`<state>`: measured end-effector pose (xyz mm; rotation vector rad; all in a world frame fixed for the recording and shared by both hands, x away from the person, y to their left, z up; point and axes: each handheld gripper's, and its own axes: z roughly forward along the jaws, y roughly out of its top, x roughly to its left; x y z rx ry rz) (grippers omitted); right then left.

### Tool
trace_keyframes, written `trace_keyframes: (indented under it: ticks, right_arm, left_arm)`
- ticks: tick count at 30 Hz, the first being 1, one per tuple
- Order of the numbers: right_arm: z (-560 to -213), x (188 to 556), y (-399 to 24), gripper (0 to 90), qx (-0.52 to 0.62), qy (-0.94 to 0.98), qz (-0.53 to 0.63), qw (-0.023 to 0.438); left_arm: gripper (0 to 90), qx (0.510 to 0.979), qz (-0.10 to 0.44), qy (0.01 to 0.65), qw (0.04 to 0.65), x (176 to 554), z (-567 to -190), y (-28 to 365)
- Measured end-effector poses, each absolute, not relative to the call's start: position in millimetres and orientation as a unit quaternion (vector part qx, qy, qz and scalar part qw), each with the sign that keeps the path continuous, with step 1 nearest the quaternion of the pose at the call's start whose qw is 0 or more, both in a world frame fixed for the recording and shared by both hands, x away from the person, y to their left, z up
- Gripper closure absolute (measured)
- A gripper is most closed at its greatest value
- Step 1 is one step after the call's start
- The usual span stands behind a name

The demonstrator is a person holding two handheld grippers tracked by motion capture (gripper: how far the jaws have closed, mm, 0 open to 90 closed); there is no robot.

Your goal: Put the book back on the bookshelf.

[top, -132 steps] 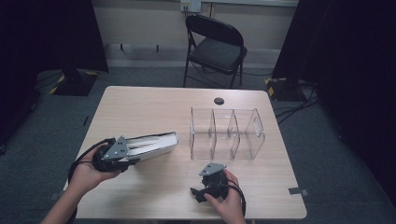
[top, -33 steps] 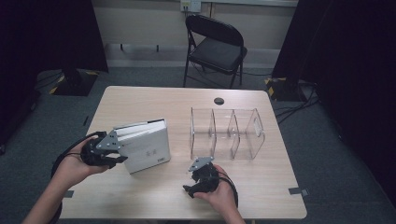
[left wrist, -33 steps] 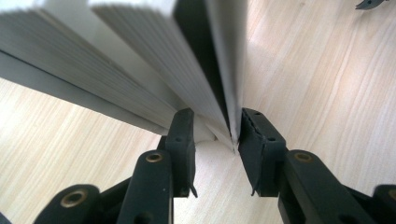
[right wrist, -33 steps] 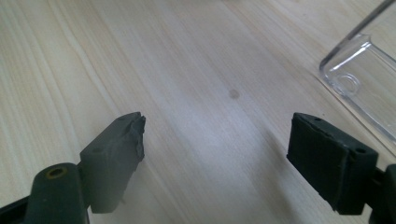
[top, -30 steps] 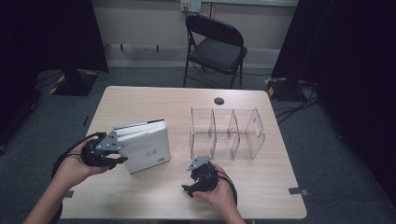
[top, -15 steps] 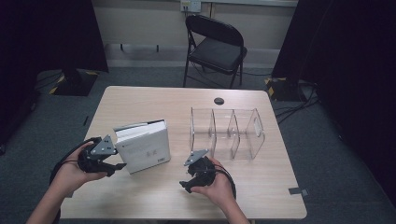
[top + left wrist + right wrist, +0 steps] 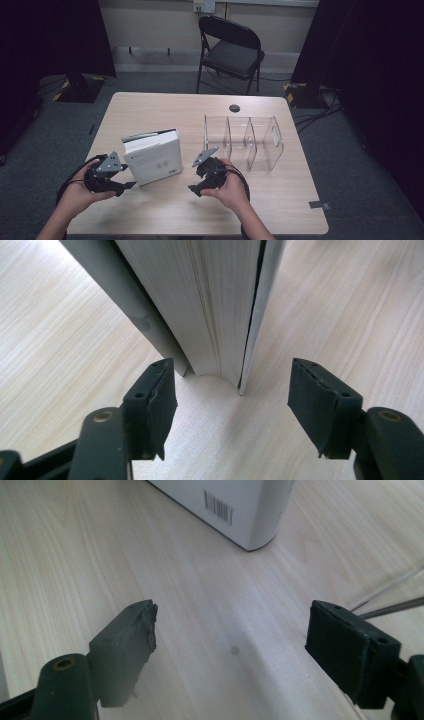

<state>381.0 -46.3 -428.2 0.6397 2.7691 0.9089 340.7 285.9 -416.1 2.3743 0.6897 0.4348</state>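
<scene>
Setting: recording studio or lab space, staged for table work. Evidence: black curtains (image 7: 55, 40) hang at upper left and down the right side of the high view; light wooden table (image 7: 150, 107) stands at centre on grey carpet (image 7: 345, 165); black folding chair (image 7: 232, 47) sits behind it at upper centre; wall socket (image 7: 204, 5) at top edge on a plain cream wall; cables (image 7: 312, 107) trail on the floor at right; yellow-black tape (image 7: 291, 94) marks the floor beside them.
</scene>
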Motion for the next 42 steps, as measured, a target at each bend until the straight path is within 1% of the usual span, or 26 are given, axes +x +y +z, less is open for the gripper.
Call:
trace_keyframes:
  ticks: [10,14,22,30,34,37,42]
  right_arm:
    - [-404,400,-41,19.5,0.206,0.929,0.302,0.067]
    - [-393,406,-37,21.3,0.197,0.931,0.301,0.063]
    - [-373,414,-19,20.7,0.186,0.933,0.302,0.054]
    - [-358,418,-5,20.7,0.173,0.938,0.296,0.061]
    - [-350,424,-1,20.7,0.169,0.939,0.292,0.068]
    - [-345,427,2,20.7,0.162,0.941,0.289,0.071]
    - [-338,431,6,20.7,0.151,0.945,0.282,0.074]
  left_arm:
    - [34.3,0.898,0.158,0.27,0.31,339,-426,286]
    - [34.1,0.9,0.155,0.27,0.306,339,-431,285]
    - [34.1,0.899,0.153,0.273,0.305,338,-433,287]
    - [33.4,0.896,0.144,0.281,0.312,337,-447,288]
    - [30.5,0.897,0.135,0.287,0.309,337,-459,287]
    - [30.0,0.898,0.128,0.288,0.307,336,-466,286]
    - [28.2,0.896,0.133,0.282,0.318,335,-472,286]
